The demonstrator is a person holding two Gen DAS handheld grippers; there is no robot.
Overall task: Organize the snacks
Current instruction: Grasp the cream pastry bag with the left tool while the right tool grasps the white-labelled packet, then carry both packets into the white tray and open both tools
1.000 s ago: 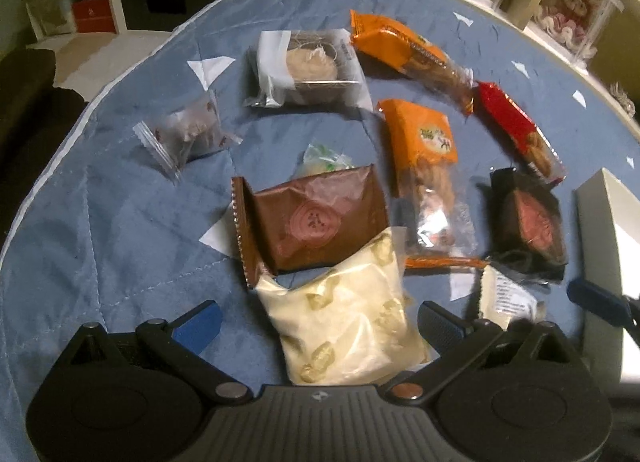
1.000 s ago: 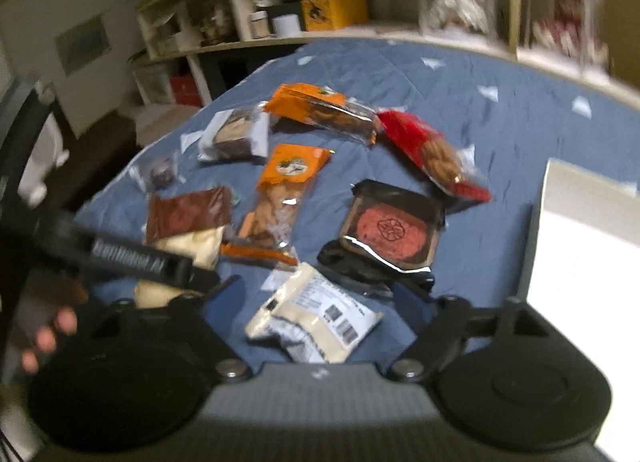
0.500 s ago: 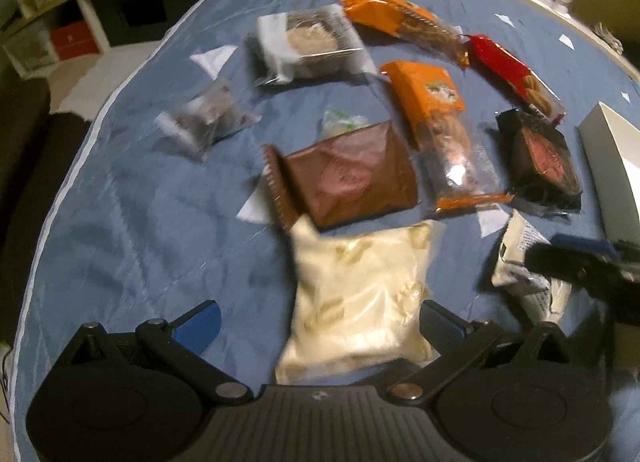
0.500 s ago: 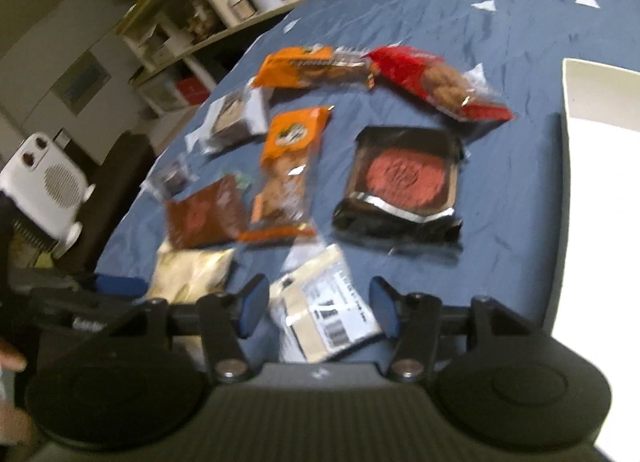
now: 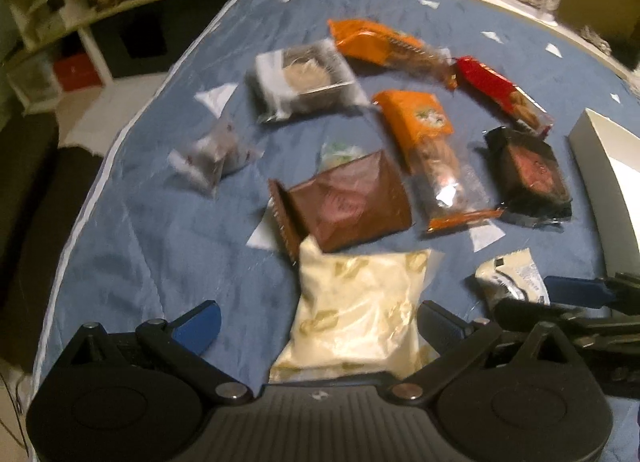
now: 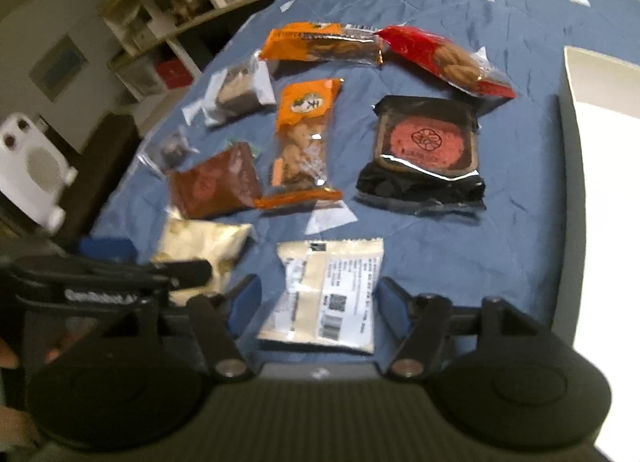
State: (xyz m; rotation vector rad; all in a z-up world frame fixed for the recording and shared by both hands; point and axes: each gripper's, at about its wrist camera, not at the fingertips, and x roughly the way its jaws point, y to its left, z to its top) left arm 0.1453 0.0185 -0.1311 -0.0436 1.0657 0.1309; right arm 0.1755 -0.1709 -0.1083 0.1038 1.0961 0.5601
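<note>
Left wrist: left gripper fingers apart around cream packet. Right wrist: right gripper fingers apart, flanking white labelled packet.

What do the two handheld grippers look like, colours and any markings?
Both the left gripper and right gripper have black ribbed bodies, round black housings, silver pivot screws and blue finger pads. White lettering, too blurred to read, marks the left one's side.
</note>
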